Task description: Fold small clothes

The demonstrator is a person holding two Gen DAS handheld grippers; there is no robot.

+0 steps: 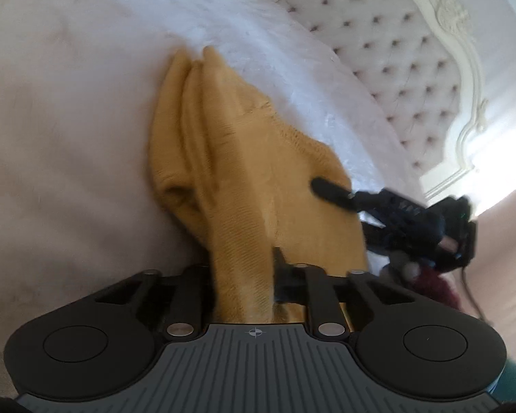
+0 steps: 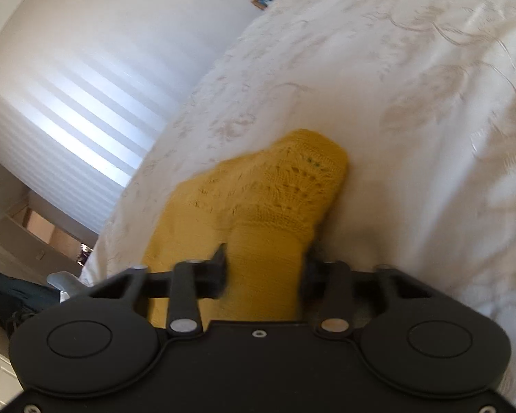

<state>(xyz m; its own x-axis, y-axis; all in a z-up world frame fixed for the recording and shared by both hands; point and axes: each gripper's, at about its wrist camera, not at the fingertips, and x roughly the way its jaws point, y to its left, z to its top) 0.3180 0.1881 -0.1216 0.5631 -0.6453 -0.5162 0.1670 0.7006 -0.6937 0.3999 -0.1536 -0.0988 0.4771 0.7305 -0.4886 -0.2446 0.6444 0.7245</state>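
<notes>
Left wrist view: the left hand-held gripper [image 1: 244, 275] is clamped on the near end of the garment [image 1: 244, 158], whose long axis runs ahead over the bed [image 1: 68, 120] toward the headboard [image 1: 388, 55]; right wrist view: the right hand-held gripper [image 2: 265, 268] pinches its other near corner, open bed beyond.

Both shots are bright daylight. The striped window blind [image 2: 68, 117] glows cool white, and past the tufted headboard [image 1: 388, 69] the wall blows out into pure glare. Everything's soft and smeared with motion blur, especially the yellow knit [image 2: 275, 199] and bedspread [image 2: 412, 86] beside it. Fisheye bends the edges, with dark vignette corners.
</notes>
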